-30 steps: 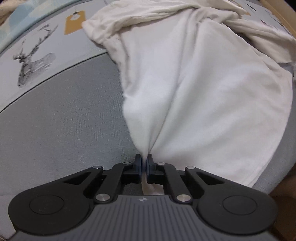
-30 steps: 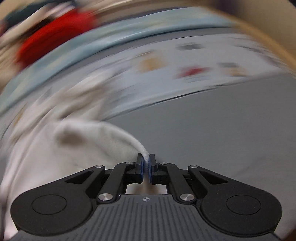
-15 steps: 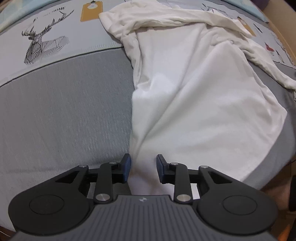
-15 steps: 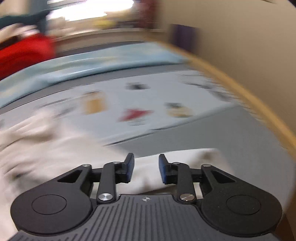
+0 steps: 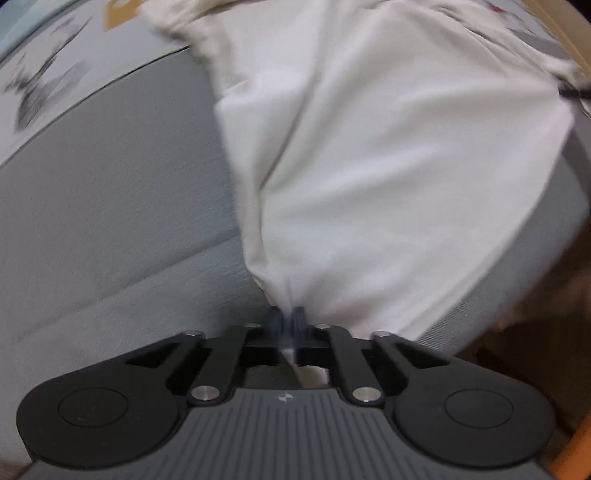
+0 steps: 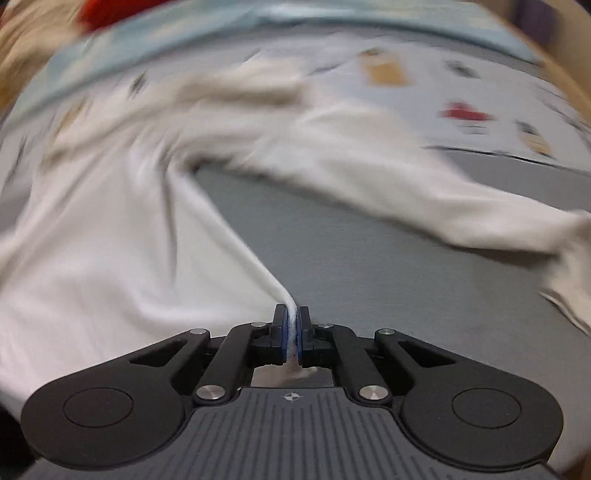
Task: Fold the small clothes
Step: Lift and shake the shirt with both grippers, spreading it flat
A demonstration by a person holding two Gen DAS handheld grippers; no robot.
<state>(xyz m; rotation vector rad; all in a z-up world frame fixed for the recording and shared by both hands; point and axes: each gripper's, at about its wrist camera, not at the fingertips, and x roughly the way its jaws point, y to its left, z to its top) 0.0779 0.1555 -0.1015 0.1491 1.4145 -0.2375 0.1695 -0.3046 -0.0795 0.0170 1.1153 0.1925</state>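
Observation:
A white long-sleeved shirt lies spread on a grey bed cover. My left gripper is shut on the shirt's bottom hem near its left corner, and the cloth fans out from the pads. In the right wrist view the same white shirt stretches to the left, and one sleeve trails off to the right. My right gripper is shut on a thin pinched edge of the shirt's hem. Both views are blurred by motion.
The grey cover gives way at the far side to a pale printed sheet with small pictures. A deer print shows at the left. A wooden bed frame borders the right. Something red lies beyond the bed.
Both grippers let go of the shirt, opened, then shut again on its hem at new spots. The left one shifted along the hem; the right one swung round and now faces the sleeve.

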